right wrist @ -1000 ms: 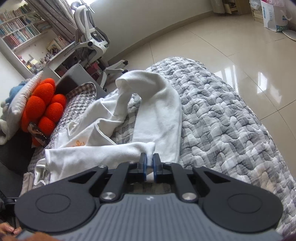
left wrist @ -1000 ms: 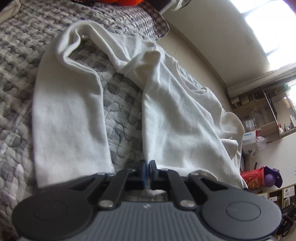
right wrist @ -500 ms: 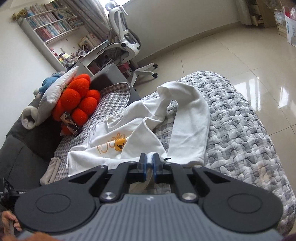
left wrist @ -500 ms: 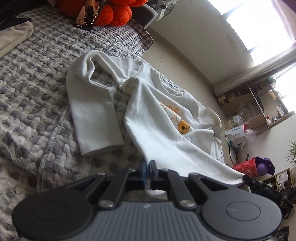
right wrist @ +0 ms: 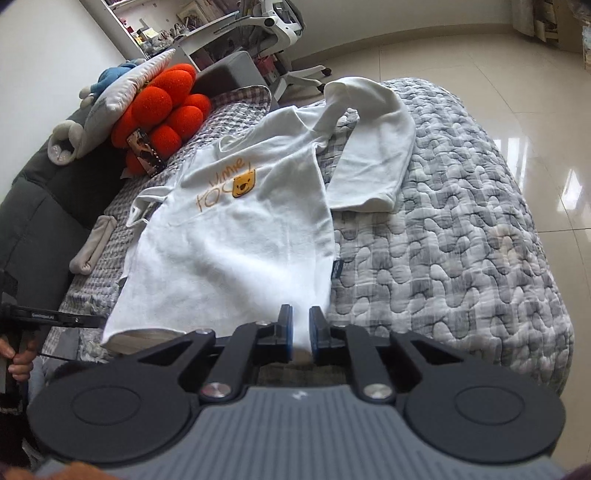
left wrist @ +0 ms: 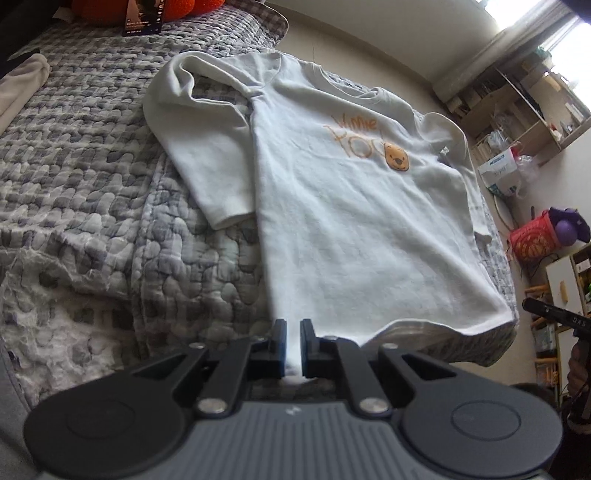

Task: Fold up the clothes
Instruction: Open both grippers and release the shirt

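Note:
A white sweatshirt with an orange bear print lies front up, spread across the grey quilted bed. One long sleeve is bent back beside the body. My left gripper is at one bottom hem corner. Its jaws are opening, and the white cloth still runs through the gap between the pads. In the right wrist view the sweatshirt stretches away from my right gripper at the other hem corner. Its jaws are opening too, with the hem between them.
An orange plush cushion and a pillow sit at the head of the bed. A rolled beige cloth lies beside the shirt. An office chair stands beyond, over glossy floor tiles. A red basket and shelves are on the left view's right side.
Both grippers pulled the hem back, so the bunched shirt now lies stretched flat with its print showing. Both pairs of jaws, shut on the hem before, now stand slightly apart.

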Action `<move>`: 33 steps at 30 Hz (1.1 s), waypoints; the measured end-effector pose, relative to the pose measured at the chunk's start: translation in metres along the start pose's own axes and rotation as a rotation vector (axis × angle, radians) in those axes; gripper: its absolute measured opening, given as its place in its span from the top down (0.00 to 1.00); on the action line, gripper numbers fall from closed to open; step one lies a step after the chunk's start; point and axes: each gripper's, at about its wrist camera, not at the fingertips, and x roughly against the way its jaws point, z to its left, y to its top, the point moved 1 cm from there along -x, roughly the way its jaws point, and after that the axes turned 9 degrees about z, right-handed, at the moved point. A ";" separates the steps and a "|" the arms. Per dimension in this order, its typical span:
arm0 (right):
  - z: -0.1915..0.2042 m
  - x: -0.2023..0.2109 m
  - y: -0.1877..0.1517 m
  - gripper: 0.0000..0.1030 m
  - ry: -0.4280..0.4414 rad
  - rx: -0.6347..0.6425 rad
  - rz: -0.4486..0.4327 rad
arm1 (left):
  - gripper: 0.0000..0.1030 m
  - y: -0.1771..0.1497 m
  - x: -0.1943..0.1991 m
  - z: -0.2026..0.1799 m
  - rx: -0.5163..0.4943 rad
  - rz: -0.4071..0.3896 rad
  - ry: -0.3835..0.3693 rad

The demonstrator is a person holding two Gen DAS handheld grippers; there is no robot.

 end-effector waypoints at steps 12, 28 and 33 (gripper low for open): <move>0.000 -0.024 0.033 0.58 -0.038 -0.002 -0.007 | 0.56 0.040 -0.006 -0.002 -0.048 -0.076 0.063; 0.010 -0.065 0.137 0.56 -0.079 0.047 -0.040 | 0.52 0.158 -0.011 -0.004 -0.109 -0.153 0.158; 0.006 -0.080 0.173 0.56 -0.100 0.059 -0.060 | 0.49 0.204 -0.023 -0.003 -0.135 -0.168 0.196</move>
